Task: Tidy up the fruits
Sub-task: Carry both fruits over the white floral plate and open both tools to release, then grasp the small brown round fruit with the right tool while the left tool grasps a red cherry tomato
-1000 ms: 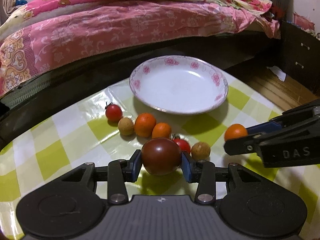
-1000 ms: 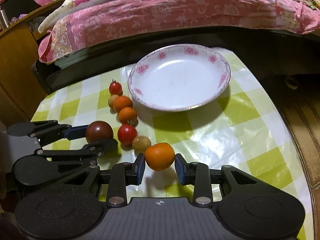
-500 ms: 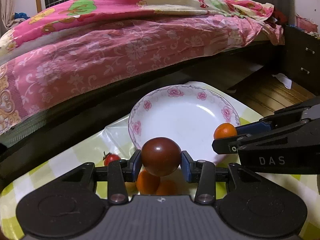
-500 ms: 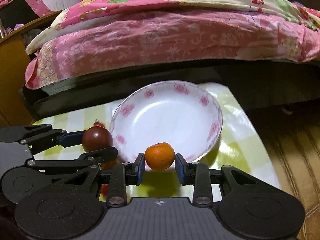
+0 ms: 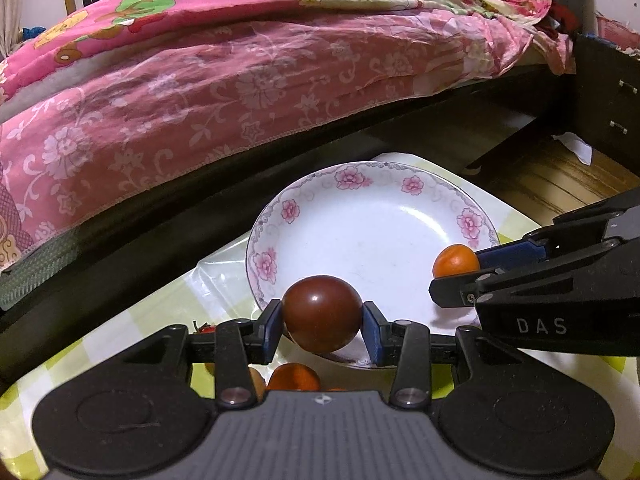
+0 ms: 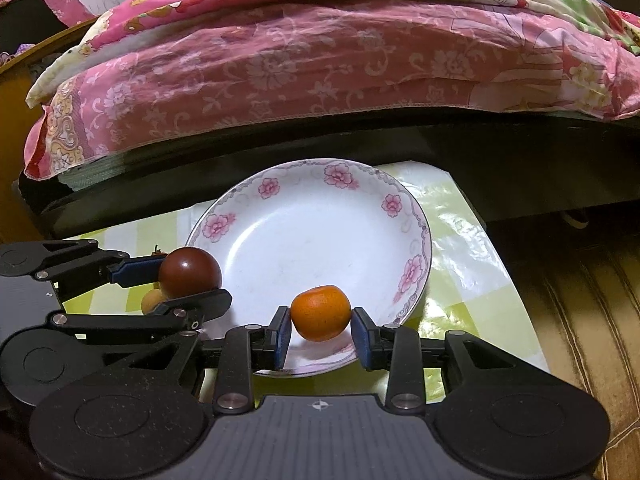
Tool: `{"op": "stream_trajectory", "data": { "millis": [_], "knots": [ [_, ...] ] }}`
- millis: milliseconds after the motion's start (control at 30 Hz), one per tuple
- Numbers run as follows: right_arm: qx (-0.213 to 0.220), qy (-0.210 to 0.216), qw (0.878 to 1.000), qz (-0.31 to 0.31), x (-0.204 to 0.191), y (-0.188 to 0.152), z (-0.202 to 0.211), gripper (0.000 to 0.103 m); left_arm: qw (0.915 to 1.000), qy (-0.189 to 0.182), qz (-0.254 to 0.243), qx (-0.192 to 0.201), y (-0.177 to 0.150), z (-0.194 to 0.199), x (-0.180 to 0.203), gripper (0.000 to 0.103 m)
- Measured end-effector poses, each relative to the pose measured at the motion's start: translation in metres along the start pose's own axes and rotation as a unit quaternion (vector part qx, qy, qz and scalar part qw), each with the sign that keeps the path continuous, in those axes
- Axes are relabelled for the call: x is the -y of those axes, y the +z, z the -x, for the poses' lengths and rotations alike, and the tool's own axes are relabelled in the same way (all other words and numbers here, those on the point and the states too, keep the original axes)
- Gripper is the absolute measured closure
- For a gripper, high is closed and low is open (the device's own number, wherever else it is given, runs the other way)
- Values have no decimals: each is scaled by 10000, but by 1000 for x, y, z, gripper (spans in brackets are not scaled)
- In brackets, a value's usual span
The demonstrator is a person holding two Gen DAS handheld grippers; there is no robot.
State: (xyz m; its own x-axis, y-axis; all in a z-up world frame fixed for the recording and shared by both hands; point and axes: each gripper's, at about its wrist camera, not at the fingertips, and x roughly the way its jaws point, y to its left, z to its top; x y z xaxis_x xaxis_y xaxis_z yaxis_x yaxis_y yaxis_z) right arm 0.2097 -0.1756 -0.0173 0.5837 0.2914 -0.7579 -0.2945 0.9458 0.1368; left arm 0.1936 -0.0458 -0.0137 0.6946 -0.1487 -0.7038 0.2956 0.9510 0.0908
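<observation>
My left gripper (image 5: 322,322) is shut on a dark brown-red tomato (image 5: 322,314) and holds it over the near left rim of the white flowered plate (image 5: 360,208). My right gripper (image 6: 320,330) is shut on a small orange (image 6: 320,313) over the plate's near rim (image 6: 416,264). Each gripper shows in the other's view: the right with its orange (image 5: 456,261), the left with its tomato (image 6: 190,272). The plate holds no fruit.
An orange (image 5: 294,376), a cherry tomato (image 5: 202,328) and a tan fruit (image 6: 154,300) lie on the green-checked tablecloth (image 6: 460,240) below the left gripper. A bed with a pink quilt (image 5: 240,72) stands close behind the table. Wooden floor (image 5: 560,176) lies to the right.
Both grippers rose with their fruit and moved forward from the row of fruit to the plate; the plate now fills more of both views.
</observation>
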Motion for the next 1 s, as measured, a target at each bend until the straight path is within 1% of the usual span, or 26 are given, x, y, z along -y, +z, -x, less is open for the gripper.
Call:
{"op": "stream_trajectory", "data": {
  "millis": [167, 233, 300, 467, 667, 767, 900, 1000],
  "knots": [
    [-9, 4, 10000, -20, 1, 1, 0, 71, 10000, 38, 51, -12, 1, -1, -1, 53],
    [13, -17, 10000, -42, 3, 2, 0, 66, 10000, 66, 67, 3, 2, 0, -2, 51],
    [45, -9, 10000, -55, 4, 3, 1, 64, 9999, 75, 76, 32, 3, 1, -3, 50],
    [117, -48, 9999, -77, 5, 4, 5, 63, 9998, 92, 119, 143, 5, 9, -6, 50],
    [349, -61, 9993, -91, 1, 10, 28, 63, 9994, 136, 141, 278, 5, 38, -15, 50],
    [443, -15, 9990, -62, -4, 11, 42, 63, 9993, 90, 227, 291, 1, 54, -21, 50],
    [453, 26, 9990, -20, -13, 4, 58, 63, 9990, 78, 370, 246, -11, 75, -27, 50],
    [365, 27, 9993, -24, -16, -7, 68, 63, 9990, 43, 424, 168, -25, 91, -29, 50]
  ]
}}
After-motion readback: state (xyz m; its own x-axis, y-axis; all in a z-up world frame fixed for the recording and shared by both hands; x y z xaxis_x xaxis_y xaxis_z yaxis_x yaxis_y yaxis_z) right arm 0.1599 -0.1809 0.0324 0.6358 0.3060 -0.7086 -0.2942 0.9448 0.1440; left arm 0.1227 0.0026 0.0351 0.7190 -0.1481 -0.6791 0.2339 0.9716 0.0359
